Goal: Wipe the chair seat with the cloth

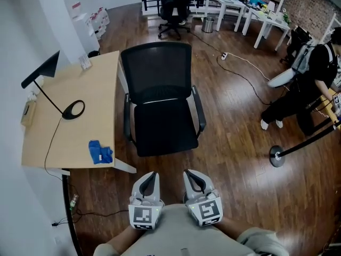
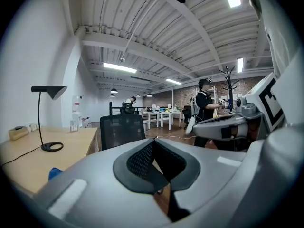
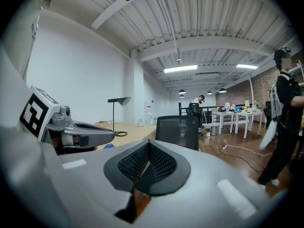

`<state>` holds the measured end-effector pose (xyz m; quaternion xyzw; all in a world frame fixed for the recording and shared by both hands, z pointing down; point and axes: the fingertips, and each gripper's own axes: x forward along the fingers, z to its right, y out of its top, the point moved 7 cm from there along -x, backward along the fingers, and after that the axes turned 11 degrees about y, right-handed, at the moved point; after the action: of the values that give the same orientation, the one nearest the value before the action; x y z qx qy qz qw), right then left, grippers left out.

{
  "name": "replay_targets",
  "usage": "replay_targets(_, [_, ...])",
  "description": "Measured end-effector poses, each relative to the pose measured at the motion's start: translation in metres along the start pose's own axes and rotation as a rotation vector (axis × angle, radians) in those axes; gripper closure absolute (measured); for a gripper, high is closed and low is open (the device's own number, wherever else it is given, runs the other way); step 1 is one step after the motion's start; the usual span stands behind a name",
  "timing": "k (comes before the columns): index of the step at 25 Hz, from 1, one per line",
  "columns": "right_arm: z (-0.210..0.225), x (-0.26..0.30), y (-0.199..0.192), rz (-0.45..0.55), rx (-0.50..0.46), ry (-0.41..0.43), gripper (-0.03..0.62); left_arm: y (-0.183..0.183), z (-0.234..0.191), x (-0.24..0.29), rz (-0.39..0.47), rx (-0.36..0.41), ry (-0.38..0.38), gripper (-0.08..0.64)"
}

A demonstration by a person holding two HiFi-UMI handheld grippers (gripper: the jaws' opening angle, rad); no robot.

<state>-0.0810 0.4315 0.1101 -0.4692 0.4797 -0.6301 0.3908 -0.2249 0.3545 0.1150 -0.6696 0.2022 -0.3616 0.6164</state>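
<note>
A black mesh-back office chair (image 1: 158, 84) stands in front of me on the wood floor, its black seat (image 1: 164, 128) bare. The blue cloth (image 1: 99, 152) lies crumpled on the near corner of the wooden desk (image 1: 64, 127), left of the chair. Both grippers hang low near my body, short of the seat. My left gripper (image 1: 149, 181) is shut and holds nothing. My right gripper (image 1: 194, 179) is shut and empty too. The left gripper view shows the chair back (image 2: 123, 129) ahead and a bit of the cloth (image 2: 54, 173) at lower left. In the right gripper view the chair (image 3: 178, 129) stands ahead.
A black desk lamp (image 1: 64, 108) and its cord sit on the desk. A person (image 1: 303, 84) stands at the right near a stanchion base (image 1: 276, 156). A cable (image 1: 245, 76) trails across the floor behind the chair. Another chair (image 1: 173, 9) and white tables (image 1: 250, 12) stand farther back.
</note>
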Motion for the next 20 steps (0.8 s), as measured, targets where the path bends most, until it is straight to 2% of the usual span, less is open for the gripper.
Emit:
replay_targets(6, [-0.0065, -0.0017, -0.0017, -0.006, 0.011, 0.009, 0.592, -0.0036, 0.0012, -0.0042, -0.006, -0.007, -0.016, 0.555])
replay_targets(13, [-0.0020, 0.0013, -0.0059, -0.020, 0.042, 0.026, 0.592, -0.0095, 0.0019, -0.0031, -0.022, -0.011, -0.002, 0.555])
replay_targets(20, [-0.0001, -0.0001, -0.0013, 0.006, 0.033, 0.043, 0.592, -0.0050, 0.0035, -0.0068, -0.001, -0.010, 0.028, 0.555])
